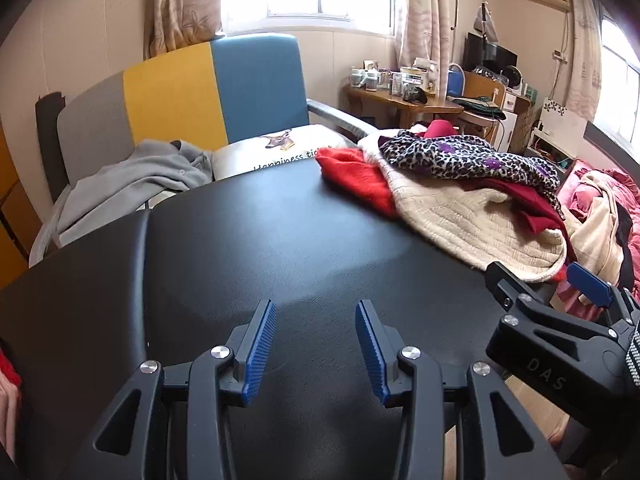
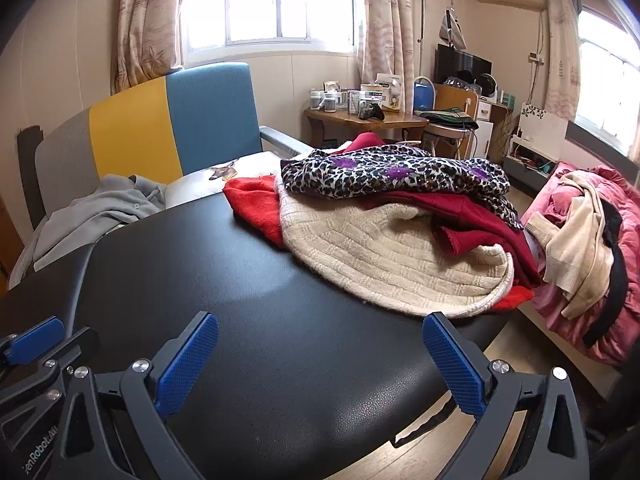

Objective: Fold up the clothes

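A heap of clothes lies on the far right of the black table (image 1: 280, 240) (image 2: 240, 280): a cream knit (image 1: 472, 216) (image 2: 392, 256) at the bottom, a bright red garment (image 1: 356, 176) (image 2: 256, 204), a dark red one (image 2: 472, 212) and a leopard-print piece (image 1: 464, 156) (image 2: 384, 172) on top. My left gripper (image 1: 316, 348) is open over bare table, well short of the heap. My right gripper (image 2: 320, 364) is open wide near the table's front edge, its right finger just before the cream knit's hem. It also shows in the left wrist view (image 1: 560, 292).
A grey, yellow and blue sofa (image 1: 180, 92) (image 2: 160, 120) stands behind the table with a grey garment (image 1: 132, 188) and a white pillow (image 1: 276, 148). A pink bed (image 2: 580, 260) with more clothes is at the right. A cluttered wooden desk (image 2: 360, 120) stands at the back.
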The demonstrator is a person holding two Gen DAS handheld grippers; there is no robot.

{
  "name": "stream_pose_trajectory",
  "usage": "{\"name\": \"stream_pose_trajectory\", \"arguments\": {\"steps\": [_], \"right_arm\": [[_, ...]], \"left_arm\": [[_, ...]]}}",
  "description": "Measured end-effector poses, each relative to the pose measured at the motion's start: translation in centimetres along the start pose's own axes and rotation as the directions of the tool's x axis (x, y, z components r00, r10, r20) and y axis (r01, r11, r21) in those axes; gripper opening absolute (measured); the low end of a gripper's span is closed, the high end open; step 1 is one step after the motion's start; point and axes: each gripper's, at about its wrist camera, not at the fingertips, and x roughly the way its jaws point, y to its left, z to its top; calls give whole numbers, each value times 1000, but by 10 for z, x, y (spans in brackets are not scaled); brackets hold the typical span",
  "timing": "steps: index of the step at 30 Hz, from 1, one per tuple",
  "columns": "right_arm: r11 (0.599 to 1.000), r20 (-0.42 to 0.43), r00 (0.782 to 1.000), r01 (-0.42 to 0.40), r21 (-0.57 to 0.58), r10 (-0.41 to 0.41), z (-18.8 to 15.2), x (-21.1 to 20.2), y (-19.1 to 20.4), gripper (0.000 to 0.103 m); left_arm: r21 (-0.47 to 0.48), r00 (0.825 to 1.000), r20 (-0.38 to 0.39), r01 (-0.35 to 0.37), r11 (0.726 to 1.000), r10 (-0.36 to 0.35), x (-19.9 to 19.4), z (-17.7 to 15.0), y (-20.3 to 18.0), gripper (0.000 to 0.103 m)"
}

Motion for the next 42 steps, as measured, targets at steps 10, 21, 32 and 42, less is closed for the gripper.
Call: {"name": "stream_pose_trajectory", "arguments": {"steps": [10,21,32,42], "right_arm": [[998,-18,998,-57,-11,57,-12,11,0,103],[954,-99,952,-279,109,290,-8,56,-41,72],[942,8,998,57,-331,-58,117,116,-65,101],[948,-221,970,29,-316,-104,141,214,-72,39]], "left_arm": [[3,997,-65,-35,999,35,19,-14,8,45],[-11,968,-208,-142,990,137,84,-69,69,48],[-166,992,-122,-31,986,10,78,-92,117,78],[-153,993,-120,-20,988,2,85,-90,116,92]]}}
